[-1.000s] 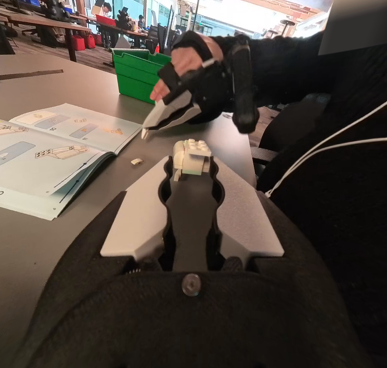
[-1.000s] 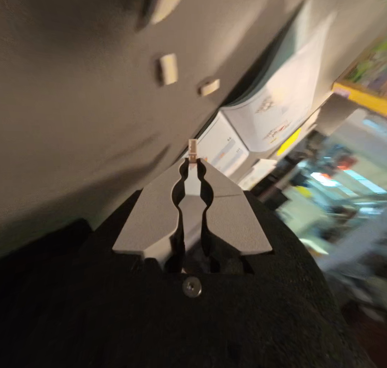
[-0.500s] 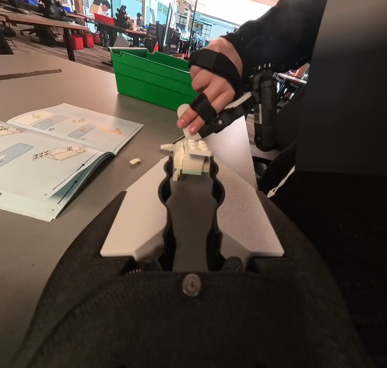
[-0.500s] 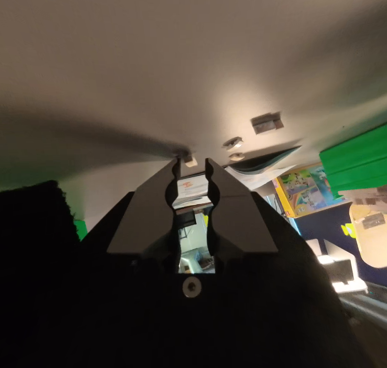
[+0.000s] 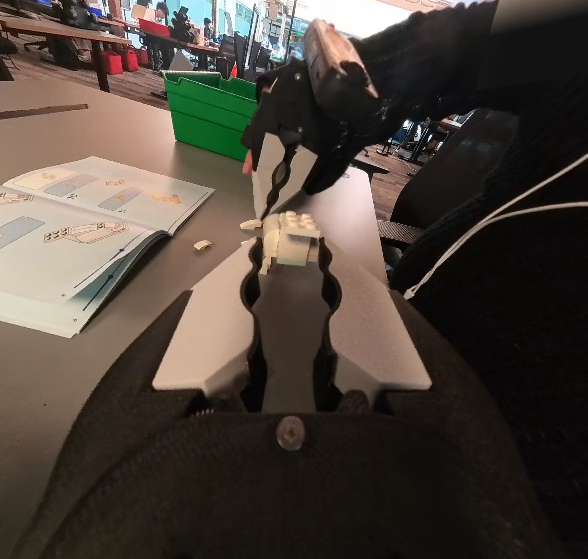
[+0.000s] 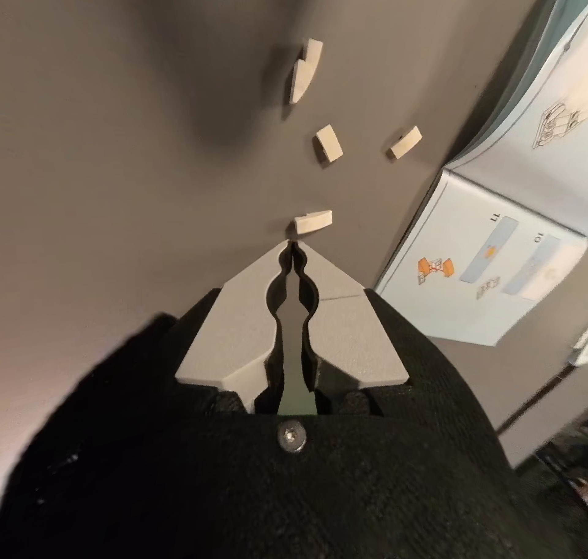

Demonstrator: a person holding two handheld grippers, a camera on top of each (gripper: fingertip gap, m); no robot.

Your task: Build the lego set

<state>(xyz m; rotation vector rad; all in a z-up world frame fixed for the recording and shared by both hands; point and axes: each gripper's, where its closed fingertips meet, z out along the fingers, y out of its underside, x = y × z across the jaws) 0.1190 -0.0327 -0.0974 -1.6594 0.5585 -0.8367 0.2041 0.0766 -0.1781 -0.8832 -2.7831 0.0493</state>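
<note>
Left gripper (image 5: 291,250) clamped on white lego assembly (image 5: 292,241), held just above grey table (image 5: 95,136), studded plate on top. Right gripper (image 6: 291,243) pinched shut on nothing, tips pointing down at table.

Small curved white piece (image 6: 313,221) just beyond right tips, at about 1 o'clock from them in right wrist view; apart, not touching. Long axis crosswise to closed fingers, roughly 3-to-9 o'clock, slightly tilted. Same piece likely the one lying at 9 o'clock of assembly in left wrist view, just beside right gripper's tips there.

Two more curved pieces further out: one (image 6: 329,143) at 12 o'clock, another (image 6: 405,142) at 1 o'clock nearer open instruction booklet (image 6: 477,273). Larger pale piece (image 6: 305,72) beyond those at 12 o'clock, blurred.

Green bin (image 5: 210,114) at 11 o'clock of assembly, well apart.

Judgement: right gripper nearer the piece; left occupied. Pickup would need tips parted, advanced slightly toward 1 o'clock, closing across short width. Risk: small piece skidding away.
</note>
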